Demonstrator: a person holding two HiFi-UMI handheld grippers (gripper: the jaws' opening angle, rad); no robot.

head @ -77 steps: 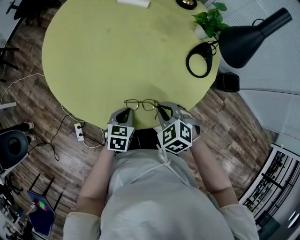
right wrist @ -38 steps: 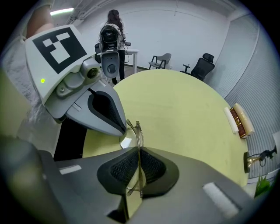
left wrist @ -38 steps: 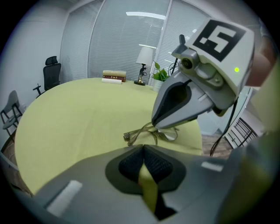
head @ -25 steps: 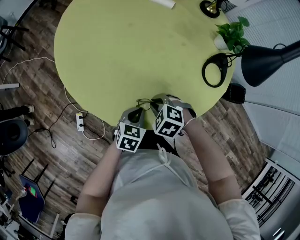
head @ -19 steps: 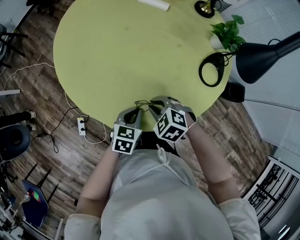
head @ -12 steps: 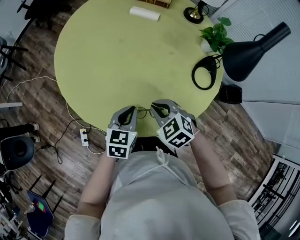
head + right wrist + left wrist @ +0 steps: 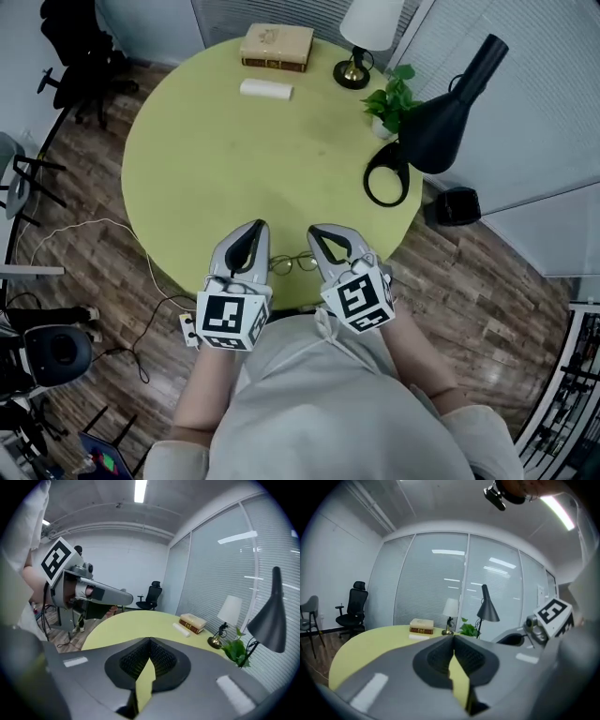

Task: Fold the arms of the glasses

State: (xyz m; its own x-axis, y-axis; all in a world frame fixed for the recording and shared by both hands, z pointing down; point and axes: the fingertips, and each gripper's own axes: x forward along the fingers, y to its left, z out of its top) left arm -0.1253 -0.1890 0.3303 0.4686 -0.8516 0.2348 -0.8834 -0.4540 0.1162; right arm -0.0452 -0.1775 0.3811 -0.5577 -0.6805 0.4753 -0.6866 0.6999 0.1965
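The thin-framed glasses (image 7: 292,263) lie on the round yellow-green table (image 7: 234,150) near its front edge; whether their arms are folded I cannot tell. My left gripper (image 7: 254,229) hangs above the table just left of them, its jaws shut with nothing between them. My right gripper (image 7: 317,232) hangs just right of them, also shut and holding nothing. Both point out over the table, slightly downward, and touch nothing. The left gripper view shows its own closed tips (image 7: 453,638) and the right gripper's cube (image 7: 553,615). The right gripper view shows its closed tips (image 7: 149,641). Neither gripper view shows the glasses.
At the table's far side are a book (image 7: 276,46), a white roll (image 7: 265,89), a small lamp (image 7: 361,37), a potted plant (image 7: 394,103) and a black desk lamp (image 7: 441,103) with a ring base (image 7: 386,174). A power strip (image 7: 187,328) and cables lie on the floor.
Both grippers have lifted off the glasses and risen above the table. The right jaws have closed. The glasses stay on the table between them, and the head view now takes in the far side.
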